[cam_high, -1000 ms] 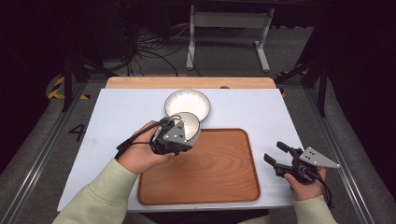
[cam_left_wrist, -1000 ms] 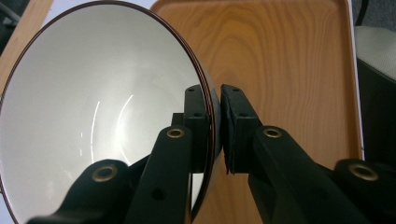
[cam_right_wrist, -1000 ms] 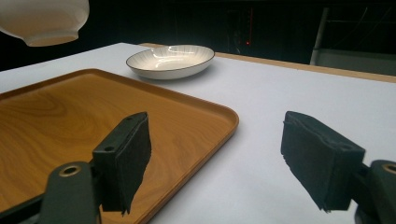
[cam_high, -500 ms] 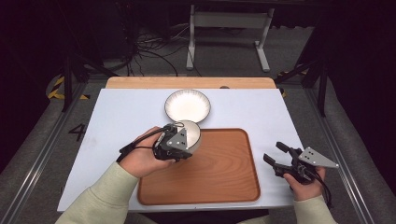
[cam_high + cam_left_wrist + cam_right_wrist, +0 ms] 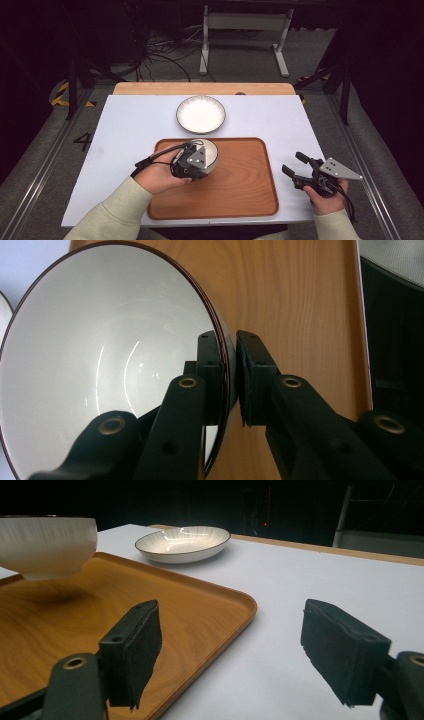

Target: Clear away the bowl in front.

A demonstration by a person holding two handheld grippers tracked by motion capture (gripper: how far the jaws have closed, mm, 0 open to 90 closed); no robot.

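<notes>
My left gripper (image 5: 196, 161) is shut on the rim of a white bowl (image 5: 209, 152) with a dark edge. In the left gripper view one jaw of the gripper (image 5: 231, 347) is inside the bowl (image 5: 110, 355) and the other outside. The bowl (image 5: 47, 537) hangs just above the far left part of the wooden tray (image 5: 240, 185), casting a shadow on it. My right gripper (image 5: 292, 162) rests open on the white table right of the tray, and nothing lies between the pads of this gripper (image 5: 230, 640).
A shallow white dish (image 5: 201, 114) sits on the white tabletop (image 5: 125, 130) beyond the tray. The tray's rim (image 5: 235, 611) lies just left of the right gripper. A metal stand and cables are on the dark floor behind the table.
The left hand has carried the bowl down and nearer to me, from beside the dish to over the tray's far left corner. The right gripper has not moved.
</notes>
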